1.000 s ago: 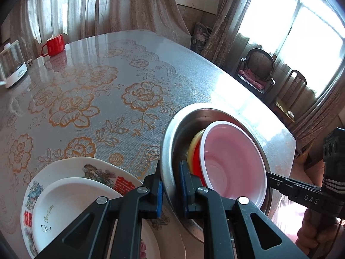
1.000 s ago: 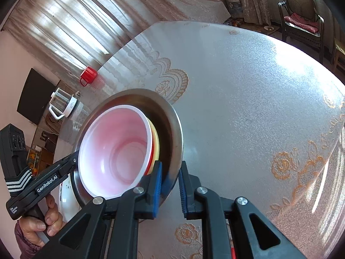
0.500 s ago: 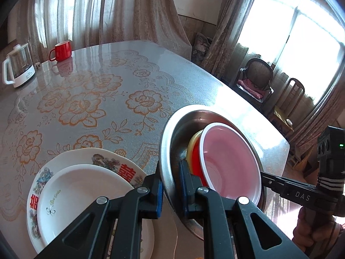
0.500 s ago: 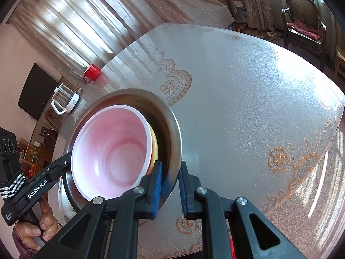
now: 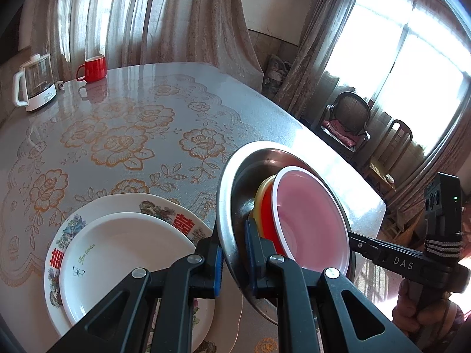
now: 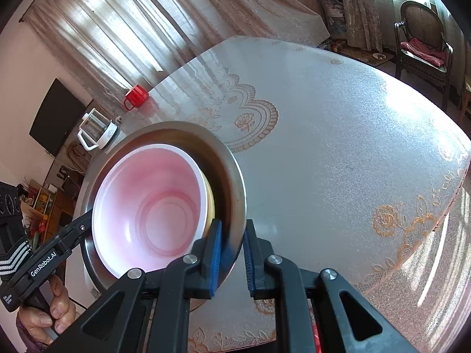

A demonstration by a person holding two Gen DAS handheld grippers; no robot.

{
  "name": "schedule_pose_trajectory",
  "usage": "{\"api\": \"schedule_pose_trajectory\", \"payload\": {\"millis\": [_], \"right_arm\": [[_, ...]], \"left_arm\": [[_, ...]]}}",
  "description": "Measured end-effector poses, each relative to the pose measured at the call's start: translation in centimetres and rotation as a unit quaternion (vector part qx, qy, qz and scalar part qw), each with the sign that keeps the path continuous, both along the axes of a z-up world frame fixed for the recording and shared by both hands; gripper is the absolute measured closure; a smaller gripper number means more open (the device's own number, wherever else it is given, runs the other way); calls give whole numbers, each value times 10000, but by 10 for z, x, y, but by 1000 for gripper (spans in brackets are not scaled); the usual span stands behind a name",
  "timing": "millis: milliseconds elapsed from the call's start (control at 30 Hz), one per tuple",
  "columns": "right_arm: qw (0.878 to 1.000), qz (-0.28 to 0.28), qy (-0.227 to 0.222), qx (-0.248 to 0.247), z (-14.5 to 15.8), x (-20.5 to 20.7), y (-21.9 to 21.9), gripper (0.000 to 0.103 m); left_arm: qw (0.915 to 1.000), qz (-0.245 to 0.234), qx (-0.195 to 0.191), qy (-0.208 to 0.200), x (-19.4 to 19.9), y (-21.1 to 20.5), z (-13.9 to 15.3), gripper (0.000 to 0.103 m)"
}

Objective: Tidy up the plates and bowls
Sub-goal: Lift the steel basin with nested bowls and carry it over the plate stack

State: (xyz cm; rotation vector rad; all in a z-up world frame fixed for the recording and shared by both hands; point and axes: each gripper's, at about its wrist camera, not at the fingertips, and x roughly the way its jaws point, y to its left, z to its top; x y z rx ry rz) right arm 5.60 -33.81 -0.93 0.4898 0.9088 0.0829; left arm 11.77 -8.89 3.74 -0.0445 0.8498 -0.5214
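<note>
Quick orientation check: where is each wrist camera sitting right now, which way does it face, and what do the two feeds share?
Left wrist: rides the left gripper, facing down across the floral table; clamps the steel basin rim; plates at left; right gripper and its hand opposite.
Right wrist: rides the right gripper, clamping the opposite rim; left gripper and hand at lower left.
Shared: basin, pink bowl, red mug, kettle.

A red mug [image 5: 91,69] stands at the far edge of the table [image 5: 123,123], a glass kettle [image 5: 34,83] just beside it. Two chairs [image 5: 350,123] stand beyond the table, by the curtains [image 5: 153,14].
</note>
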Motion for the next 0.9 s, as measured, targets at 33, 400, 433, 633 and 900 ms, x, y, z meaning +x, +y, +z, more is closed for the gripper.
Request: {"api": "schedule_pose_trajectory", "payload": {"millis": [33,400,433,633,900], "right_arm": [[10000,17,-19,-6,1,-1,1,90],[9984,433,-356,56,31,3,26,91],[9980,497,-389,85,34,5,30,91],[9935,990,-536,150,50,18,65,91],[9853,1662,-393,37,47,35,122,91]], "left_arm": [[10000,10,-38,-6,-2,2,1,90],[9979,378,-516,31,-6,51,22,90],[9976,428,-549,14,-5,58,24,90],[9949,765,-663,-17,-12,101,31,90],[9875,1373,-722,286,-21,157,9,90]]}}
